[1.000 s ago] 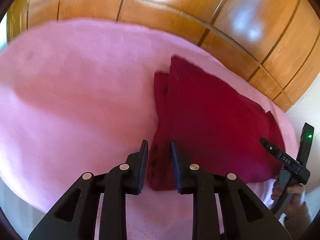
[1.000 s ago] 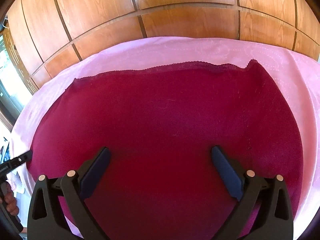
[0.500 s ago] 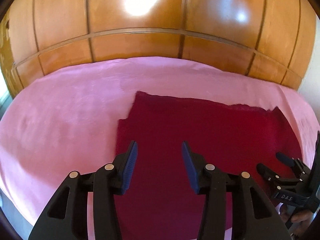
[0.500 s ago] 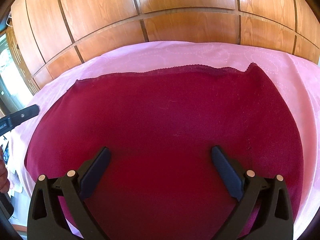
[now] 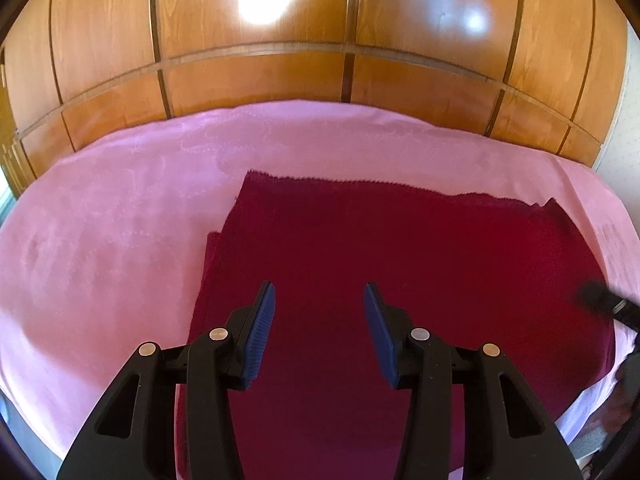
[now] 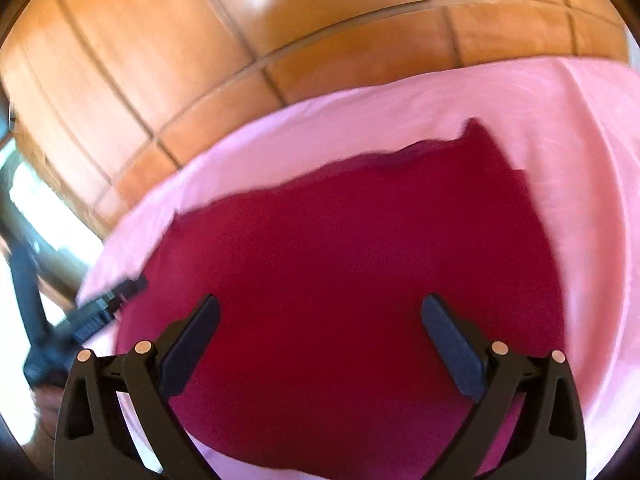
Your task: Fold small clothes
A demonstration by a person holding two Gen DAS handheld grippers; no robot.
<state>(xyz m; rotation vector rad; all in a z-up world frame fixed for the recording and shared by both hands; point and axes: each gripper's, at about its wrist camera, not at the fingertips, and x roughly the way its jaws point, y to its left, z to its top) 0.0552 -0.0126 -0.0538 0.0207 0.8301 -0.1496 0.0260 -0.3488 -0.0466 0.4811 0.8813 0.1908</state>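
A dark red folded cloth (image 5: 420, 248) lies flat on the pink bed sheet (image 5: 120, 220), with a second layer showing at its left edge. My left gripper (image 5: 319, 286) hovers over the cloth's near left part, open, with nothing between its blue pads. My right gripper (image 6: 321, 299) stands wide open above the near middle of the same cloth (image 6: 340, 232), empty, and its view is blurred. In the left wrist view a blurred dark fingertip (image 5: 600, 300) of the right gripper shows at the cloth's right edge. The right wrist view catches the left gripper's fingers (image 6: 104, 304) at the cloth's left edge.
Wooden wardrobe panels (image 5: 280, 72) rise right behind the bed. Bare pink sheet (image 6: 560, 140) runs around the cloth on the left, far and right sides. A bright window area (image 6: 36, 208) is at the far left of the right wrist view.
My left gripper let go of the cloth's left edge, spread its jaws and swung round to face the cloth squarely. The right gripper shifted and rolled, staying wide open.
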